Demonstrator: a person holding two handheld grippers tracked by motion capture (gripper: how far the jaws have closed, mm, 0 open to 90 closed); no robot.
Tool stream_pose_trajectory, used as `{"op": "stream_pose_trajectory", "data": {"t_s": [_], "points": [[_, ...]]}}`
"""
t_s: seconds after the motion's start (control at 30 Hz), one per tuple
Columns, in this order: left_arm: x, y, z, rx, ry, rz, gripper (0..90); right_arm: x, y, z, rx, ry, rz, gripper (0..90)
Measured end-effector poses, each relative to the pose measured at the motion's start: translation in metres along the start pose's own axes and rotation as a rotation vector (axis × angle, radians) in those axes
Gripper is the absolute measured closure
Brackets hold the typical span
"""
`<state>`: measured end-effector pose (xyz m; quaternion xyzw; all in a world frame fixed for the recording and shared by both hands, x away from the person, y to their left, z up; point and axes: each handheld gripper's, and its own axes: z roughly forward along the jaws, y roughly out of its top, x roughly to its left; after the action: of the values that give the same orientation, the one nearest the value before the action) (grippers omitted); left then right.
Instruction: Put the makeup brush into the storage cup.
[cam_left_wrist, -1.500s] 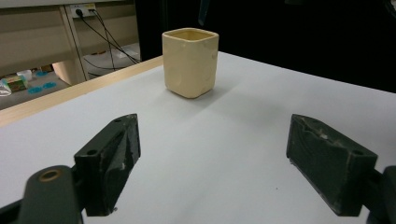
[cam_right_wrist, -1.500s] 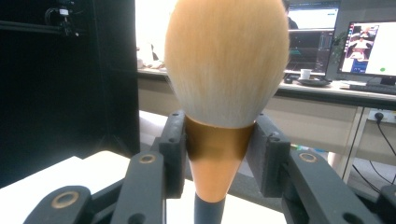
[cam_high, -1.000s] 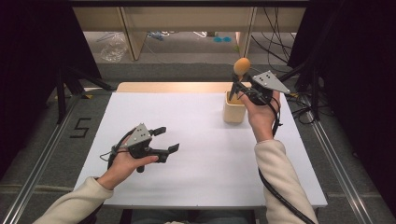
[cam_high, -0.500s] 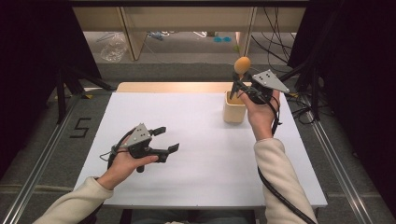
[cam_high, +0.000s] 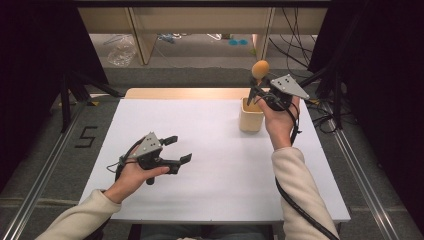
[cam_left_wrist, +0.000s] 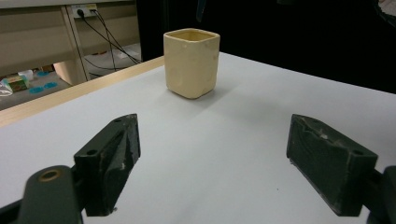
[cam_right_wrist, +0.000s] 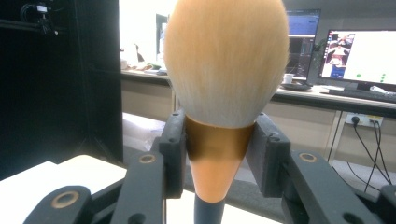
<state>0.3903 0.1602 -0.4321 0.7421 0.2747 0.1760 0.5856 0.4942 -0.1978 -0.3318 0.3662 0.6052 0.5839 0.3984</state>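
Item: large cosmetic brush with a domed head of soft orange-tan bristles, a copper-coloured metal collar and a dark handle (cam_right_wrist: 224, 70). Location: held upright in the air above the far right part of the white table (cam_high: 215, 130), directly over or just behind the square cream ceramic cup (cam_high: 251, 116); from the high view I cannot tell whether the handle's lower end is inside the cup.

Right tongs (cam_right_wrist: 217, 154): clenched on the copper collar, one black pad on each side, just beneath the bristles.

Left tongs (cam_high: 176, 149): released, jaws wide apart, carrying nothing, low over the near left of the table and pointed toward the cup, which stands well apart from them.

Handling notes, by judgement:
- Brush looks light; little grip force should be needed.
- Bristles are soft and would splay or crush; they are no place to hold.
- The collar is rigid but smooth and tapered, so it may slide downward through the pads.
- The present hold at the collar's widest part looks the soundest; the thin handle is the alternative.
- Cup appears glazed, rigid and breakable, and could tip if knocked by the handle.
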Motion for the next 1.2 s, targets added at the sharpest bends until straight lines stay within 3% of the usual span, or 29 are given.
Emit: {"op": "stream_pose_trajectory", "data": {"t_s": [0.47,1.2], "points": [[0.000,0.000,0.000,0.003,0.001,0.000,17.6,-0.005,-0.004,0.004,-0.015,-0.028,-0.025,63.1],[0.000,0.000,0.000,0.002,0.001,-0.001,17.7,-0.010,-0.015,0.008,0.007,-0.061,-0.028,63.1]]}}
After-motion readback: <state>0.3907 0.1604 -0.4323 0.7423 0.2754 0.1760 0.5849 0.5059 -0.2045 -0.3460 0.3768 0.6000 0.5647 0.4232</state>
